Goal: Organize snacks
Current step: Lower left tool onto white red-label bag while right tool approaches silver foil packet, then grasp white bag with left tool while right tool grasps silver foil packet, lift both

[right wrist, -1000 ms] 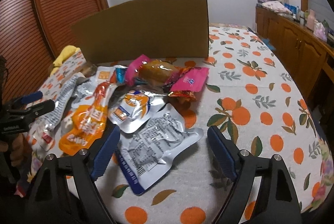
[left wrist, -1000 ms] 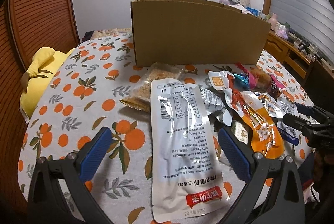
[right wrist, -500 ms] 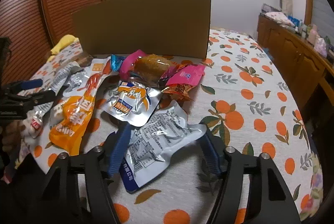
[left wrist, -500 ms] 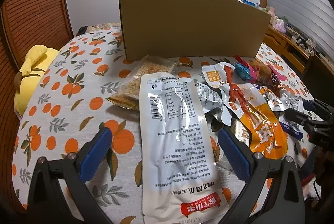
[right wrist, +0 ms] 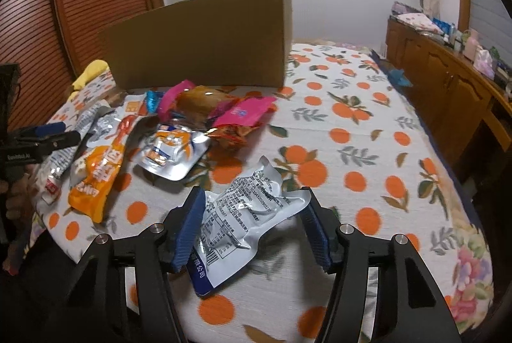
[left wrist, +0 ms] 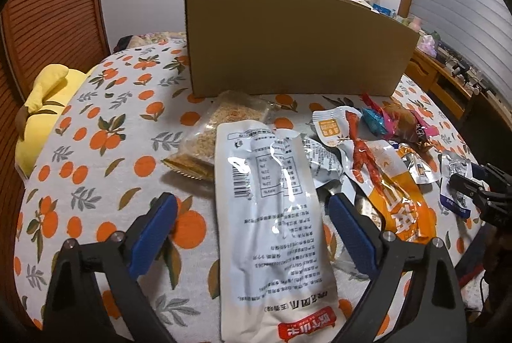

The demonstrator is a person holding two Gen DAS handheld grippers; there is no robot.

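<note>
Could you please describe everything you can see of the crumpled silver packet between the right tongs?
The silver packet looks like shiny foil, printed with black text and a barcode on a blue-bordered white panel. It is crumpled and buckled, lying on the orange-print cloth, apart from the snack pile. The right tongs have just been closing, and their blue pads now press its two edges.

Right gripper point(right wrist: 252, 227) closing on silver packet point(right wrist: 246, 215) (crumpled).

Ahead of the left fingers point(left wrist: 350, 223) a long white pouch point(left wrist: 272, 215) and a piled snack heap point(left wrist: 384, 151) block the way to the cardboard box point(left wrist: 294, 45). Right of the right fingers point(right wrist: 315, 231) the orange-print cloth point(right wrist: 384, 135) lies bare.
</note>
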